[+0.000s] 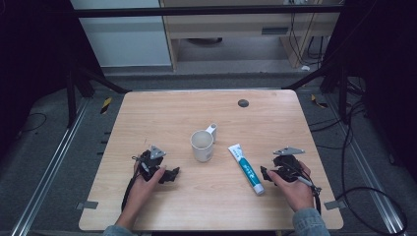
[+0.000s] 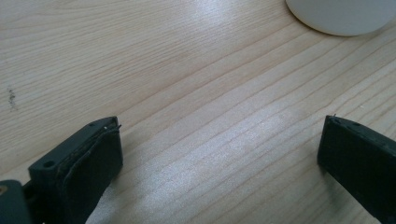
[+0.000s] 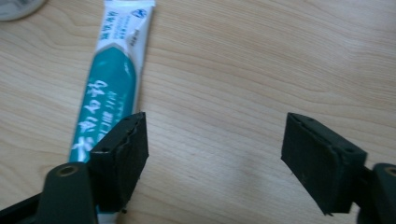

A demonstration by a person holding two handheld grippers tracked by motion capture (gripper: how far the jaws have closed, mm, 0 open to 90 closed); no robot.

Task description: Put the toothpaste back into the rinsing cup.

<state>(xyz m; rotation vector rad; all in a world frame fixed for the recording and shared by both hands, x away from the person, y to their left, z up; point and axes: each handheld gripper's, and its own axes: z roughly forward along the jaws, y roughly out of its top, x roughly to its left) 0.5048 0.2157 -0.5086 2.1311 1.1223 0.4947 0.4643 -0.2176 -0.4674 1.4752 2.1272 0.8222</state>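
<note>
A white mug (image 1: 202, 144) stands upright near the middle of the wooden table (image 1: 162, 110); its rounded base (image 2: 343, 16) shows at the top of the left gripper view. A teal and white toothpaste tube (image 1: 247, 169) lies flat to the mug's right, cap toward the person. My right gripper (image 1: 266, 174) is open just right of the tube, low over the table; the tube (image 3: 108, 88) lies beside its left jaw, outside the gap. My left gripper (image 1: 172, 175) is open over bare wood, left of and nearer than the mug, with nothing between its jaws.
A small dark round disc (image 1: 243, 103) sits near the table's far edge. Black frame legs and cables (image 1: 354, 147) stand on the floor around the table. A cabinet (image 1: 236, 29) stands beyond the far side.
</note>
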